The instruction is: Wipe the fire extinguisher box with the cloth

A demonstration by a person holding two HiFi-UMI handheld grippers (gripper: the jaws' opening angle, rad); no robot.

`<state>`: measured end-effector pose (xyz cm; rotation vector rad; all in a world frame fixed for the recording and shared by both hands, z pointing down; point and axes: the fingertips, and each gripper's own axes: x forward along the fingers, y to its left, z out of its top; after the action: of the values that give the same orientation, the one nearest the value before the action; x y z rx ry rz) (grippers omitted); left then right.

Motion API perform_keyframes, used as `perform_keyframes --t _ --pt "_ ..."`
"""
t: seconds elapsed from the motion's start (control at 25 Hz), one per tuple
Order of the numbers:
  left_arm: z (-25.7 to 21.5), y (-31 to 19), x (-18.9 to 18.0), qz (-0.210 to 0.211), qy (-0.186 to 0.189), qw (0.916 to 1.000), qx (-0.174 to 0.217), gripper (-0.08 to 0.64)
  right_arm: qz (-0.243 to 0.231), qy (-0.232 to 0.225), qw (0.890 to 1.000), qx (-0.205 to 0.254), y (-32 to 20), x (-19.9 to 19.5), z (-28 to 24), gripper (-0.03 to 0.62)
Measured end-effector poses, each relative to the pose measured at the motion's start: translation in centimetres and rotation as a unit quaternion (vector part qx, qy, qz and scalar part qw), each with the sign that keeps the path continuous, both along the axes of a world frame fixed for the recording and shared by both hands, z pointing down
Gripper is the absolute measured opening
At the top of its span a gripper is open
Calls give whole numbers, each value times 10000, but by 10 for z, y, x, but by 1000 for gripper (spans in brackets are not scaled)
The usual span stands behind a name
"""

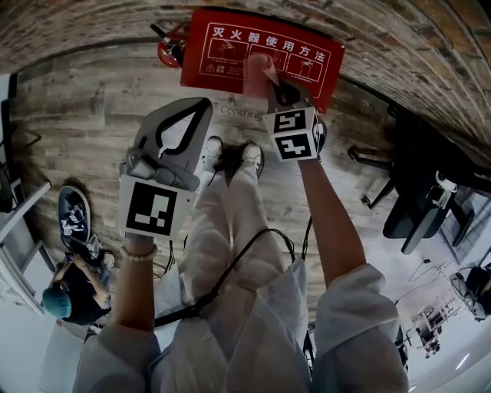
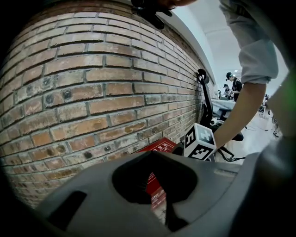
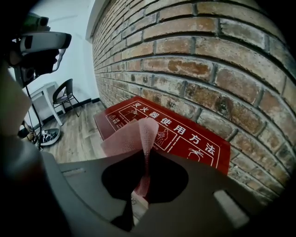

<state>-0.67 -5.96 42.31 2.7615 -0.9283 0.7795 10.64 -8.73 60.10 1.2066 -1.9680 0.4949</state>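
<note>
Two grippers show. The right gripper has its jaws closed on a pink cloth, which is at the lid of the red box. The box stands far off, against the brick wall. The left gripper hangs nearer, jaws together on nothing. Wiping looks barely under way: most of the lid and the sides seem left. The floor is wooden planks, with a chair at right.

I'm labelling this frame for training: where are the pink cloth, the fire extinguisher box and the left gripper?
pink cloth (image 3: 130, 136): right gripper view, the fold above the jaws.
fire extinguisher box (image 3: 194, 139): right gripper view, its red printed top.
left gripper (image 1: 204, 104): head view, at its closed jaw tips.
</note>
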Motion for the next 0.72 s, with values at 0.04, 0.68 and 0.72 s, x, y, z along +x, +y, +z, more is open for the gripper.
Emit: perform_keyframes --t 0.04,0.68,0.72 --pt "0 1 3 15 -2 10000 -6 -3 36 5 10000 -3 2 4 0 23" --pt "-1 9 38 287 -6 9996 -4 -3 584 88 9982 -39 26 69 1 23" --pt "-1 9 39 299 -11 9996 -4 -3 633 97 9979 -29 27 74 1 23"
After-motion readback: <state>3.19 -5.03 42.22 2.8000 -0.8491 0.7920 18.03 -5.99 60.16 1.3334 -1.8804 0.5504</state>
